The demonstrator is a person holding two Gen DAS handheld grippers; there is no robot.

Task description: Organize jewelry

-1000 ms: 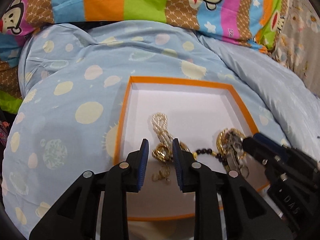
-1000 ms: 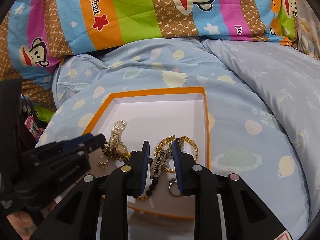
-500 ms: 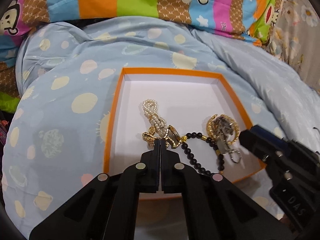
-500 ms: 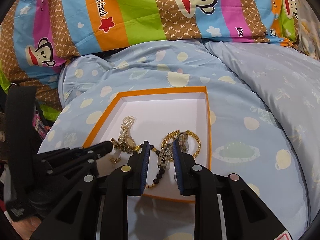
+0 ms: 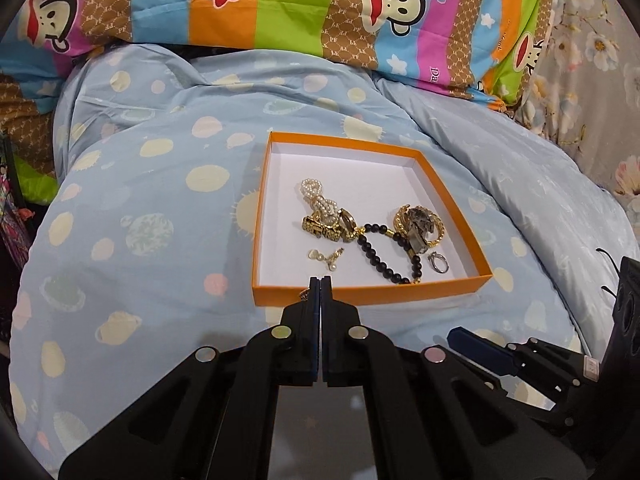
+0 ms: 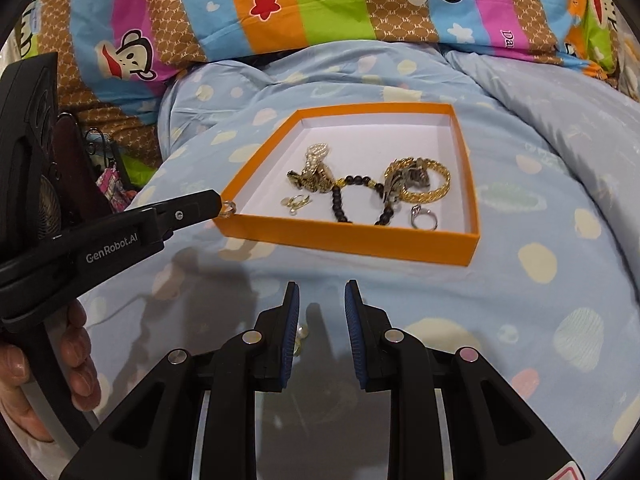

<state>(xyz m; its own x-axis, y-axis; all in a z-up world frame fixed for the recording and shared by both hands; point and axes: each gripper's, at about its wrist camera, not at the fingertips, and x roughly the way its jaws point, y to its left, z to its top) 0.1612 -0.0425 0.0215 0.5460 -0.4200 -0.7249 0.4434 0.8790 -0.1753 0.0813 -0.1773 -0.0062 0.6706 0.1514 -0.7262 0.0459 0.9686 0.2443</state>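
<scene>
- Left claw [image 5: 320, 280]: jaws pressed together on a small gold ring [image 6: 228, 208]. From the right wrist view the ring hangs at the claw tip, right at the near left corner of the orange box [image 6: 348, 236]; whether it touches the rim I cannot tell.
- Right claw [image 6: 320, 296]: jaws narrowly apart, nothing between the pads. It hangs over the quilt on the near side of the box, clear of it.
- A small gold-coloured piece [image 6: 301, 334] lies on the quilt just beside the right claw's left finger; too hidden to name.
- Box: shallow, orange walls, white floor, ahead of both claws.
- Contents, ahead of the left claw: a pearl strand [image 5: 316, 196] farthest away, touching a chunky gold piece [image 5: 326, 229]; a black bead bracelet [image 5: 384, 254] looping to the right of that; a gold chain bangle [image 5: 420, 224] tangled with a dark metallic item at far right; a silver ring [image 5: 439, 262] near the right front; small gold earrings [image 5: 326, 257] lying loose nearest the claw.
- Surface: a bed with a pale blue quilt [image 5: 160, 208] printed with cream planets and dots, puffy and uneven.
- Beyond the box: striped cartoon-monkey bedding [image 5: 280, 4]; floral fabric [image 5: 592, 60] at far right.
- The person's fingers [image 6: 76, 356] wrap the left claw's handle.
</scene>
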